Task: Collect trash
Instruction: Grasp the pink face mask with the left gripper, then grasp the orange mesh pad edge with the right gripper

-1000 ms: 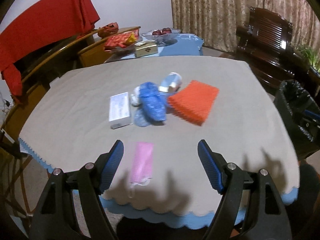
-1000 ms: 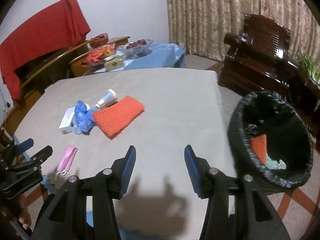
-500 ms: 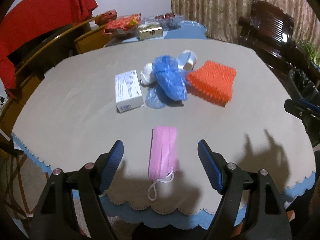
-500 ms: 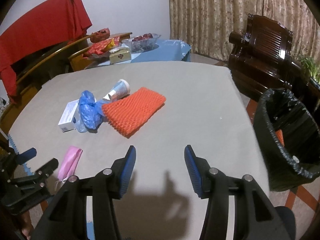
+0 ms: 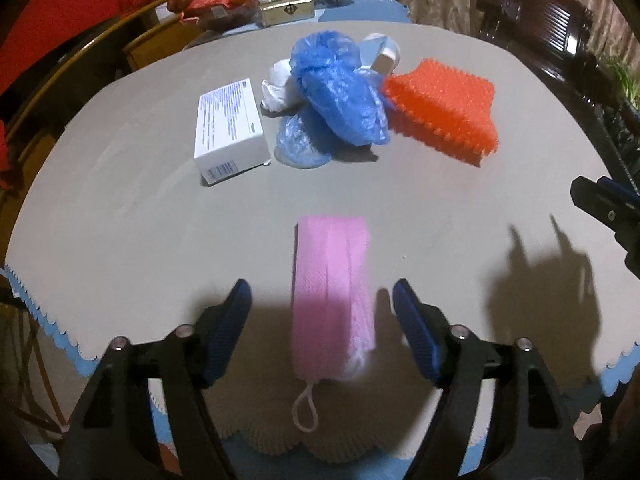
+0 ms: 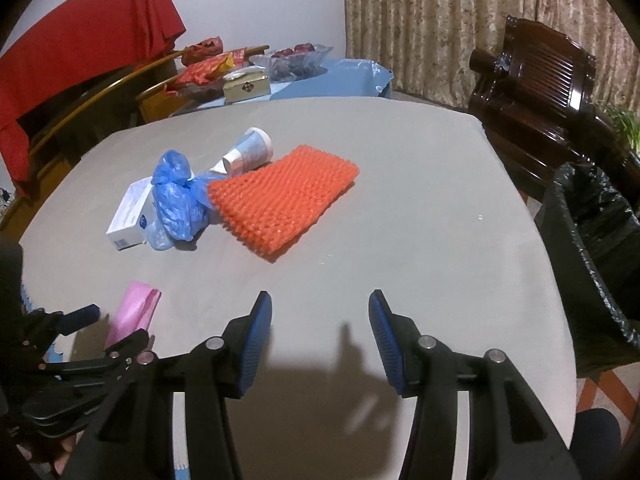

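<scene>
**Black grippers with blue pads**

The left gripper [image 5: 322, 300] has two black plastic arms with small silver screws. Its fingers [image 5: 230, 332] have bumpy blue pads inside. The right gripper [image 6: 320, 312] looks the same: black, blue, silver screws.

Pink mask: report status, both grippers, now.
Left gripper open, straddling pink mask, not gripped. Right gripper open, empty, over bare table. Nothing blocking.

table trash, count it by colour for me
pink: 1, the flat pink face mask
blue: 1, the crumpled blue plastic bag heap
orange: 1, the spiky orange foam net
white: 2, the white printed cardboard box and the crumpled white wad
blue and white: 1, the tipped paper cup
total: 6
</scene>
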Tool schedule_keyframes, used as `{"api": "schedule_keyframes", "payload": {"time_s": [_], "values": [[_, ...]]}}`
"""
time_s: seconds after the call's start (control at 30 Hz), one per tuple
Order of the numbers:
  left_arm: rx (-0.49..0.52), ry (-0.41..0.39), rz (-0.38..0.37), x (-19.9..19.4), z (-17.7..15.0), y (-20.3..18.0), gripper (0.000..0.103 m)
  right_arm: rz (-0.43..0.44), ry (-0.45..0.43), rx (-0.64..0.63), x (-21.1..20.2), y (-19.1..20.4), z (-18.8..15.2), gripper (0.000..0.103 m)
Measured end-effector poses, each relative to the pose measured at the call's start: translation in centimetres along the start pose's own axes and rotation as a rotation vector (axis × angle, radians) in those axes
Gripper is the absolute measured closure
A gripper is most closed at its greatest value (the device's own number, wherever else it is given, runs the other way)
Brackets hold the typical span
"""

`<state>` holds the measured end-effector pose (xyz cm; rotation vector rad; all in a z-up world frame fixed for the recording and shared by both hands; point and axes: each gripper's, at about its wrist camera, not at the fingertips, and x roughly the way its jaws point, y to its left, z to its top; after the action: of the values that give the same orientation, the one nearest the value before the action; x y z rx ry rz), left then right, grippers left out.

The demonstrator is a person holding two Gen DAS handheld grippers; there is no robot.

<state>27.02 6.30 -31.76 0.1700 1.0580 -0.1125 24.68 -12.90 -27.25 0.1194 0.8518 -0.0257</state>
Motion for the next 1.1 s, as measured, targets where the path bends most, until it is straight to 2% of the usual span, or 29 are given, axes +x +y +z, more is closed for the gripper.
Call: {"api": "schedule_keyframes", "payload": {"time_s": [0.17, 0.37, 0.4, 0.63, 0.9, 0.97, 1.1], "values": [[-0.014, 0.023, -0.026, 1.0, 0.2, 0.7, 0.051, 0.004, 0.006, -0.011, 0.8, 0.4, 0.4, 0.053], [-0.012, 0.005, -0.048, 1.3, 0.8, 0.8, 0.089, 0.011, 0.003, -0.016, 1.9, 1.0, 1.3, 0.053], [-0.017, 0.001, -0.049, 1.3, 0.9, 0.9, 0.091, 0.011, 0.002, -0.016, 2.1, 1.0, 1.5, 0.053], [-0.076, -0.081, -0.031, 0.7, 2.9, 1.8, 0.094, 0.019, -0.009, -0.014, 3.2, 1.6, 2.8, 0.053], [-0.079, -0.122, -0.034, 0.8, 5.1, 1.6, 0.094, 0.034, -0.003, -0.018, 4.8, 2.1, 3.9, 0.053], [-0.082, -0.128, -0.034, 0.8, 5.3, 1.7, 0.095, 0.042, 0.003, -0.028, 5.4, 2.6, 4.1, 0.046], [-0.086, -0.133, -0.036, 0.8, 5.4, 1.8, 0.095, 0.043, 0.009, -0.049, 6.5, 3.4, 4.3, 0.041]]}}
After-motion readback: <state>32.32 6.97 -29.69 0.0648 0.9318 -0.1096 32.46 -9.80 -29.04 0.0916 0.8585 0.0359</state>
